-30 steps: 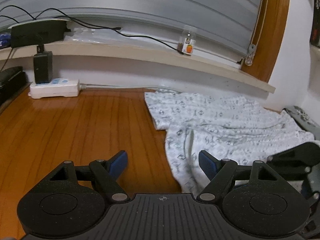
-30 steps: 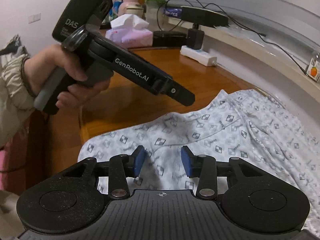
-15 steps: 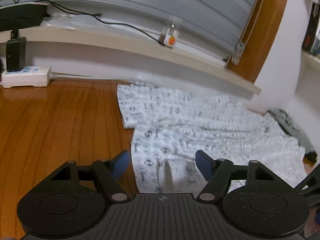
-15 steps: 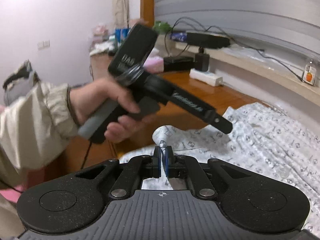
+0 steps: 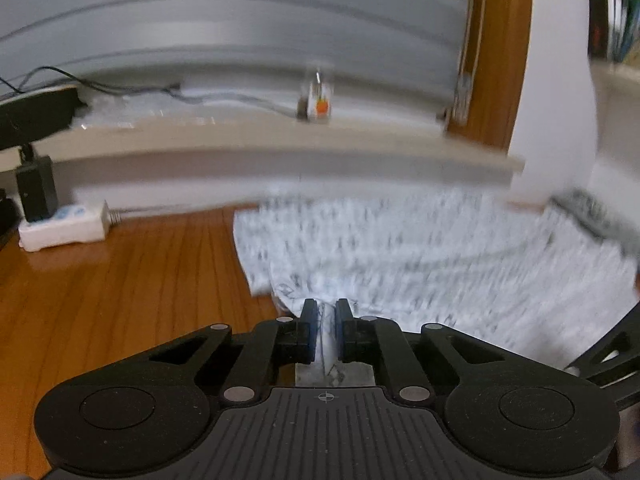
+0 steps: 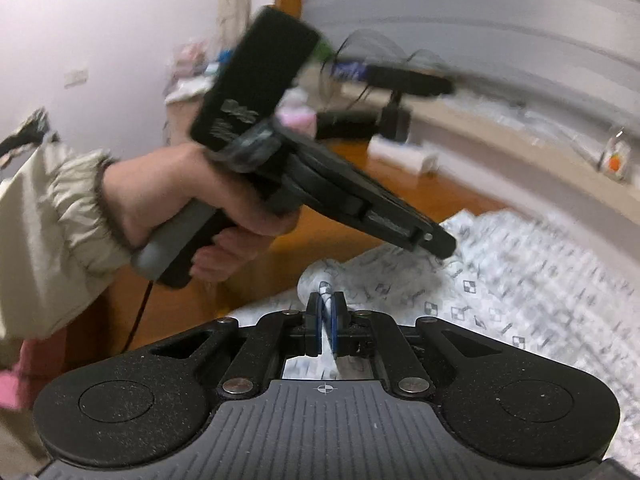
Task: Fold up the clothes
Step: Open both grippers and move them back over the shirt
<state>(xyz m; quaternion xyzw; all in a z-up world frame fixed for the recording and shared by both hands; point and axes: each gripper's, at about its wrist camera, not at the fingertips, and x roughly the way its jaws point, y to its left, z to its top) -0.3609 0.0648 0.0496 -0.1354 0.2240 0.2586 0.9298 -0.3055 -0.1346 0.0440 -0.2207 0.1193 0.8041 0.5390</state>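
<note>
Wooden tabletop (image 5: 120,300): patterned garment (image 5: 420,248) spread at 2 o'clock; left gripper (image 5: 326,326) and right gripper (image 6: 327,326) each clamped on near hem. Step judged: carrying edge over; next needs matched, level travel

The garment (image 5: 420,256) lies spread on the worktop (image 5: 120,288), against the wall below the window ledge (image 5: 280,148). To its left on the worktop sits a power strip (image 5: 64,228), with an adapter (image 5: 34,192) plugged in on top of it. A small bottle (image 5: 318,98) stands on the ledge behind the garment. At the garment's near edge, the left gripper (image 5: 326,312) and right gripper (image 6: 326,308) each have cloth between their jaws, left gripper to the left of the right.
</note>
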